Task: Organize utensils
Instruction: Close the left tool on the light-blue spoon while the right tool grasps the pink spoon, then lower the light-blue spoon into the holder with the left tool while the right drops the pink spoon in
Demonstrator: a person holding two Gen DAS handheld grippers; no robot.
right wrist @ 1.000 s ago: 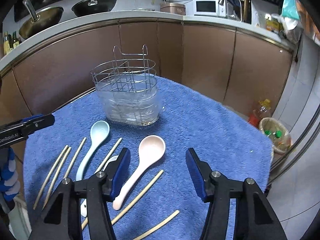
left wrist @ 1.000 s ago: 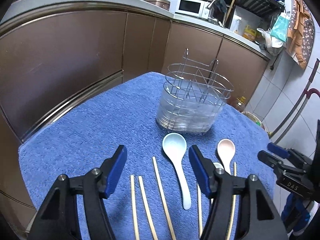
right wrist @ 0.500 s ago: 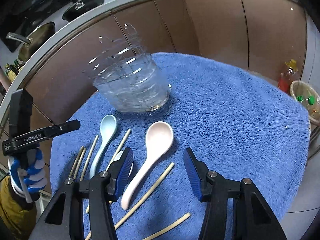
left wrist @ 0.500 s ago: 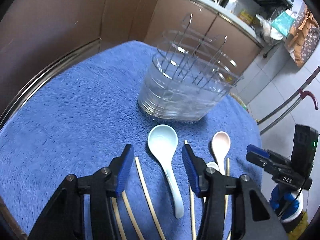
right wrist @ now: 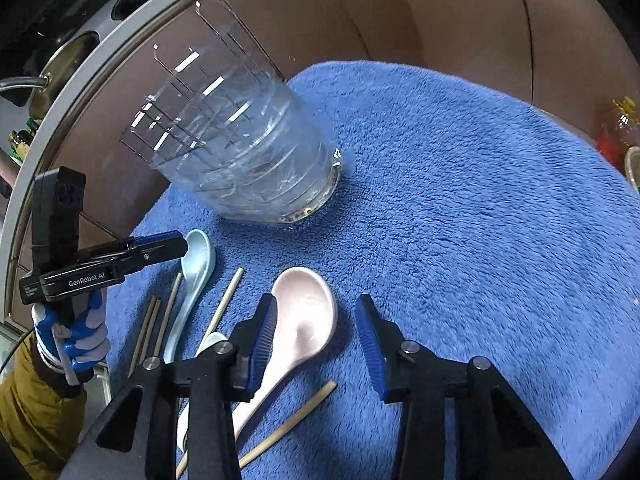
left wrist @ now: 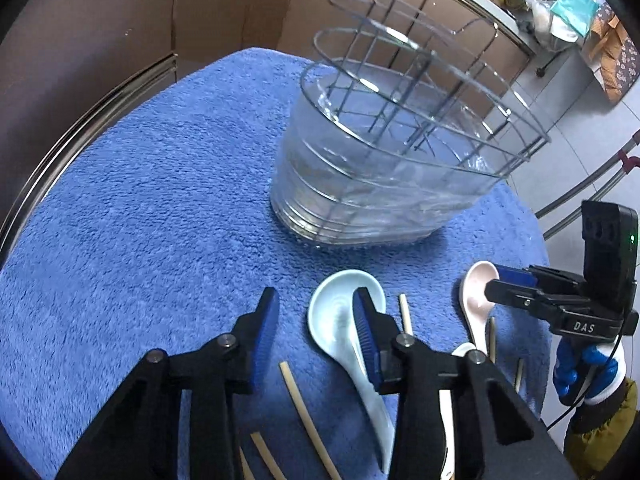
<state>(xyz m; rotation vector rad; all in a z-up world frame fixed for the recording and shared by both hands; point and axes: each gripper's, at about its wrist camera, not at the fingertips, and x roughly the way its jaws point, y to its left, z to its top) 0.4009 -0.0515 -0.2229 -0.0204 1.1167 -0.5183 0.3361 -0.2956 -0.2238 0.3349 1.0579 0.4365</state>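
A clear utensil holder with a wire rack stands on the blue towel; it also shows in the right wrist view. A pale blue spoon, a pink spoon, a white spoon and several wooden chopsticks lie in front of it. My left gripper is open and empty, low over the blue spoon's bowl. My right gripper is open and empty, low over the pink spoon's bowl.
Brown cabinet fronts curve behind the table. Pans sit on the counter at the back left. A bottle and a basket stand on the floor to the right. The towel's right side holds no utensils.
Both grippers have dropped lower and moved forward toward the spoons and holder. Their jaws have narrowed somewhat but stay open. Nothing on the towel has moved.
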